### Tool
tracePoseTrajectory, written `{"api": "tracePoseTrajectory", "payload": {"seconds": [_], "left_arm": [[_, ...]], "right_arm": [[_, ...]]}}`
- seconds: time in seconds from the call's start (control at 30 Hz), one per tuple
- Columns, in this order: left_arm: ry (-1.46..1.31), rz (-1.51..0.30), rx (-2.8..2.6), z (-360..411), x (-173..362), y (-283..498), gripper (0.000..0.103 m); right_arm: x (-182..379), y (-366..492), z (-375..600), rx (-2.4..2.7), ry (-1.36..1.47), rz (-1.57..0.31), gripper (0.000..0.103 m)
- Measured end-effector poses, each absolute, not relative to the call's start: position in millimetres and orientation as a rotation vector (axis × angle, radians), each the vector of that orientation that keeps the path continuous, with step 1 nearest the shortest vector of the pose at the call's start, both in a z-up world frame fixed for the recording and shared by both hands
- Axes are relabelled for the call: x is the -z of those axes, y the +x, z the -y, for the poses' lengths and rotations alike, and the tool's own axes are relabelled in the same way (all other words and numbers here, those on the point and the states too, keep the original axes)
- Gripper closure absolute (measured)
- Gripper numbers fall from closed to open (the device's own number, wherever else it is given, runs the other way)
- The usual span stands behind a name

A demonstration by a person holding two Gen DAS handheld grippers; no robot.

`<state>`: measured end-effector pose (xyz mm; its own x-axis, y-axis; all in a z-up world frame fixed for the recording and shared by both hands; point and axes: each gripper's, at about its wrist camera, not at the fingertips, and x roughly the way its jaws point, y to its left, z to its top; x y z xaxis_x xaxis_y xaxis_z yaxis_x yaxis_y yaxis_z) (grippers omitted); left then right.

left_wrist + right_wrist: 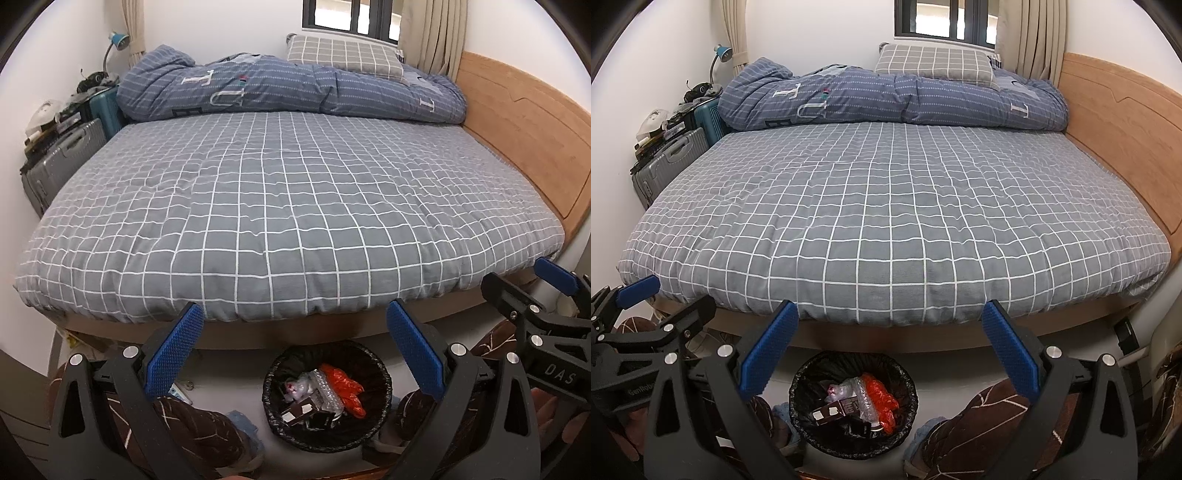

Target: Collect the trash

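A round black-lined trash bin (384, 373) stands on the floor at the foot of the bed; it also shows in the right wrist view (798, 384). It holds an orange plastic bag (341, 387), clear wrappers and a dark box. My left gripper (295, 321) is open and empty, held above and in front of the bin. My right gripper (888, 317) is open and empty too, above the bin and to its right. The right gripper shows at the right edge of the left wrist view (524, 284).
A bed with a grey checked sheet (295, 203) fills both views. A blue quilt (288, 88) and a pillow (343, 55) lie at its far end. A wooden headboard (524, 122) runs along the right. Suitcases (62, 158) stand at the left wall. My legs in brown trousers flank the bin.
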<state>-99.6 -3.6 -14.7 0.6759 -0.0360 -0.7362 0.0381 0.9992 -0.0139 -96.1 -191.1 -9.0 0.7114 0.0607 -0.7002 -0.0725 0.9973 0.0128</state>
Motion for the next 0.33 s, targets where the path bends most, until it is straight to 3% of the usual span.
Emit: {"api": "tracePoseTrajectory", "payload": {"seconds": [0.33], "left_arm": [[0.006,-0.842,0.035,2.0,17.3,-97.7,0.006]], "right_arm": [[9.2,-95.5,191.6,-0.075,-0.016,-0.778,0.007]]}}
